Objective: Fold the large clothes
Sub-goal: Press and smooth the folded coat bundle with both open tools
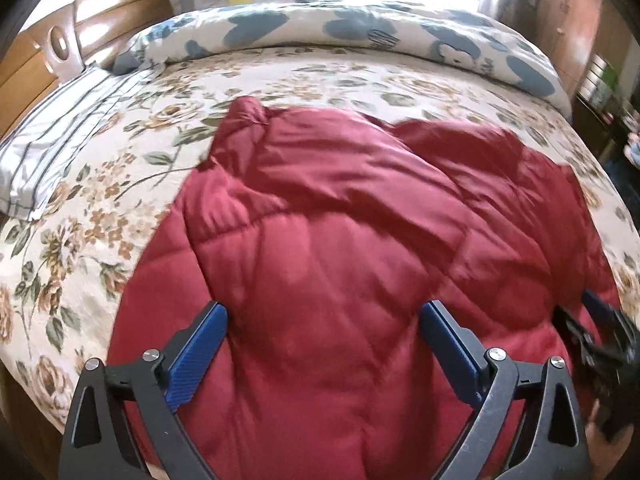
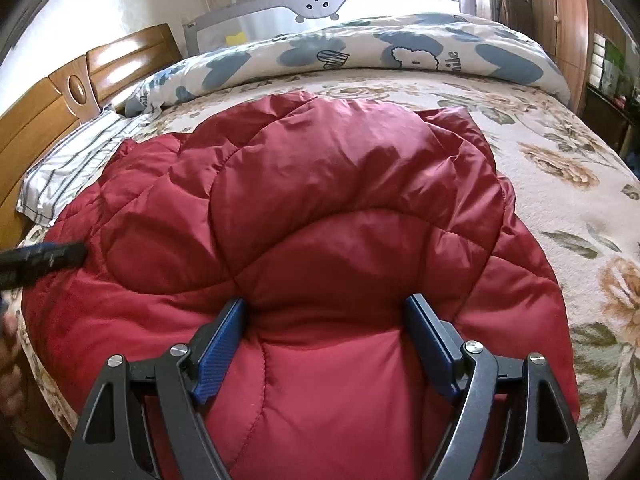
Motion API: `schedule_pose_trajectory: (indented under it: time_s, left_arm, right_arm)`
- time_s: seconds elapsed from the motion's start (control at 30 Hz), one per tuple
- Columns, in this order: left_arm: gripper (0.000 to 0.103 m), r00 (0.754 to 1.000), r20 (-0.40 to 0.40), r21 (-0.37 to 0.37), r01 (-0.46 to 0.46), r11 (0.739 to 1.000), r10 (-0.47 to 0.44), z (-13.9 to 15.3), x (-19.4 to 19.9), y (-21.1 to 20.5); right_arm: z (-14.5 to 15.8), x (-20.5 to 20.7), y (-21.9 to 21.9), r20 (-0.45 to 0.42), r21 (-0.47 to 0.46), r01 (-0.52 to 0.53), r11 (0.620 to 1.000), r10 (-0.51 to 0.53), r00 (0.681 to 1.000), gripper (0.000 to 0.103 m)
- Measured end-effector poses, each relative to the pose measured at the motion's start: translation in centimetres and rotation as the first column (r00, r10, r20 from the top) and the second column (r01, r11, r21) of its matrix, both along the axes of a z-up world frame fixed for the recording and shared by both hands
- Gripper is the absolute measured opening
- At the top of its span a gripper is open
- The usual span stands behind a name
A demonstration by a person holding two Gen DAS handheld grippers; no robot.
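Observation:
A large red quilted padded jacket (image 1: 340, 240) lies spread and rumpled on the floral bedspread; it also fills the right wrist view (image 2: 320, 208). My left gripper (image 1: 324, 320) is open above the jacket's near part, with nothing between its blue pads. My right gripper (image 2: 326, 312) is open with a puffy fold of the jacket bulging between its blue pads, which stand wide apart. The right gripper shows blurred at the right edge of the left wrist view (image 1: 608, 344). The left gripper's tip shows at the left edge of the right wrist view (image 2: 44, 260).
The floral bedspread (image 1: 100, 208) covers the bed. A striped pillow (image 1: 60, 140) lies at the left by the wooden headboard (image 1: 40, 52). A rolled blue-and-white duvet (image 1: 360, 36) lies along the far side, with a grey bed rail (image 2: 320, 4) behind. A wooden wardrobe (image 2: 568, 24) stands at the right.

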State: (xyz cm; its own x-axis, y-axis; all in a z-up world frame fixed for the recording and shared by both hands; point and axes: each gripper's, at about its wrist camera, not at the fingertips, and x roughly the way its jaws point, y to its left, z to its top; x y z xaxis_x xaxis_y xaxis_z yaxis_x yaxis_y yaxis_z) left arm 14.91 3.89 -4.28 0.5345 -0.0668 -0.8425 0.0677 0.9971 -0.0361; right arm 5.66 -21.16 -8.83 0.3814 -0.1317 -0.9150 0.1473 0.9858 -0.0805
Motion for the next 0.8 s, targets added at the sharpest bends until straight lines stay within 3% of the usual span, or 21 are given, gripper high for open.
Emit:
schedule_pose_trajectory:
  time_s: [0.17,0.4,0.57,0.7,0.8]
  left_arm:
    - [0.102,0.999,-0.047,0.014,-0.007,1.000,0.007,-2.1,2.3,0.0]
    - [0.103,0.999,-0.047,0.028,0.002,1.000,0.000,-2.4,2.7,-0.6]
    - [0.103,0.999,-0.046,0.020,0.000,1.000,0.001,-2.4,2.7,-0.5]
    - [0.103,0.999,-0.037,0.023,-0.005,1.000,0.006,-2.6,2.7,-0.6]
    - [0.103,1.000,-0.030,0.029,-0.010,1.000,0.011,-2.7,2.6,-0.7]
  right_arm:
    - [0.4,0.3,-0.3,-0.015,0.015,0.005,1.000,-0.005,1.000,0.081]
    - [3.2,2.3,0.3,0.009,0.025,-0.016,1.000,0.016,1.000,0.082]
    - [0.5,5.2,-1.4,-0.075,0.002,0.003,1.000,-0.002,0.997,0.084]
    - [-1.4,5.6,-3.9,-0.070,0.065,0.068,0.996,-0.063,0.995,0.087]
    - [-1.5,5.2,-3.5,-0.059,0.033,0.069,0.997,-0.067,0.996,0.087]
